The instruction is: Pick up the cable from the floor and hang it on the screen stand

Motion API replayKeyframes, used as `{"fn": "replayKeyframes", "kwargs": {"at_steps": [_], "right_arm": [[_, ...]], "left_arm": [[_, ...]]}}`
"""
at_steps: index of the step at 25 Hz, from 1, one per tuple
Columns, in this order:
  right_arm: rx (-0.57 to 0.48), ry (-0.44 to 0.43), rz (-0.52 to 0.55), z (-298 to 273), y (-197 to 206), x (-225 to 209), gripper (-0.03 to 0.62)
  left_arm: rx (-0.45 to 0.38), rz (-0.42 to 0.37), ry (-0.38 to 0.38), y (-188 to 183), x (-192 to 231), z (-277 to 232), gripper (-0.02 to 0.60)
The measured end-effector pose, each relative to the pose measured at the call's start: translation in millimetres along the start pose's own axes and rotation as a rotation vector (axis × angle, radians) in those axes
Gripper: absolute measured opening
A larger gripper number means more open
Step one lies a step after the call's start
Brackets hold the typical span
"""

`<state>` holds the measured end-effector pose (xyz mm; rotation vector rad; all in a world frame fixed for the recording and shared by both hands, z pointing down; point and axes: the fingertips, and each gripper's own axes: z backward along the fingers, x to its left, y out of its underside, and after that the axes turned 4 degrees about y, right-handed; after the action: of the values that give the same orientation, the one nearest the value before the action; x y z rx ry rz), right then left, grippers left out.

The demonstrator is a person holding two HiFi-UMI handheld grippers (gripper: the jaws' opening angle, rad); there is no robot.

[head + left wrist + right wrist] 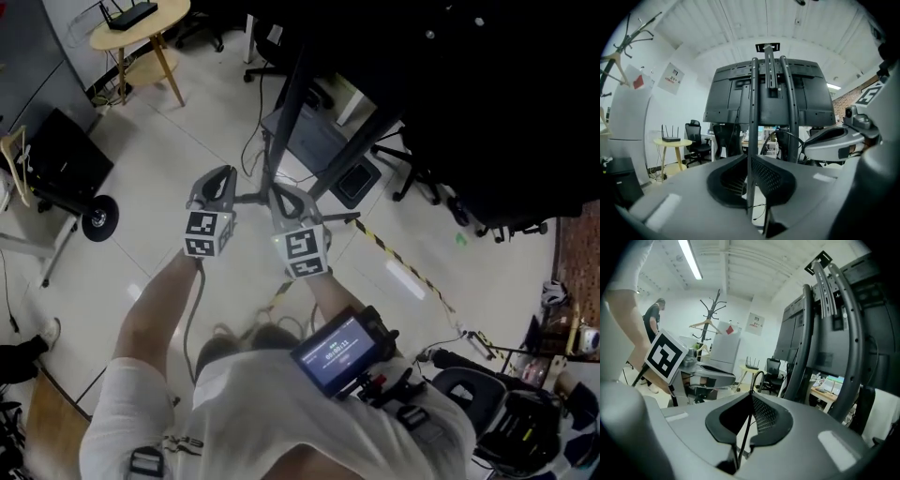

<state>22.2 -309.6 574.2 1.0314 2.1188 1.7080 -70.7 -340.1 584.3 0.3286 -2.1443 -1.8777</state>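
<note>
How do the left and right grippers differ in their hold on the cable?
In the left gripper the cable runs straight up between the jaws; in the right gripper it slants. The left gripper faces the screen stand squarely; the right gripper has it off to its right. Both are shut on the cable.

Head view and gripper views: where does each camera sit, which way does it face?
Head view: on the head, steeply down on left gripper, right gripper, cable, floor; forearms show.
Left gripper view: rides that gripper, facing the screen stand squarely; jaws shut on cable.
Right gripper view: rides that gripper, facing the screen stand obliquely; jaws shut on cable.
Shared: screen stand and cable everywhere; each gripper view shows the other gripper.
</note>
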Motion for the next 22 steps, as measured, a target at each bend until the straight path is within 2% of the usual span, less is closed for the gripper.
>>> {"fn": "replayKeyframes", "kwargs": {"at_steps": [5,11,16,22], "right_arm": [[-0.074,0.037,0.052,29.3,-95.3,-19.5,0.025],[-0.219,0.109,0.126,78.8,-211.2,-52.5,0.025],[-0.325,0.169,0.198,127.2,-275.7,-68.9,0.025],[-0.408,0.222,0.236,163.2,-326.6,-80.7,0.025]], "left_arm": [[-0.05,-0.03,0.012,-81.5,-2.6,16.2,0.005],[-0.118,-0.066,0.018,-157.7,-10.8,35.8,0.005],[-0.146,-0.098,0.047,-177.1,-30.1,51.0,0.009],[-0.114,-0.117,0.104,-168.1,-48.3,44.8,0.035]]}}
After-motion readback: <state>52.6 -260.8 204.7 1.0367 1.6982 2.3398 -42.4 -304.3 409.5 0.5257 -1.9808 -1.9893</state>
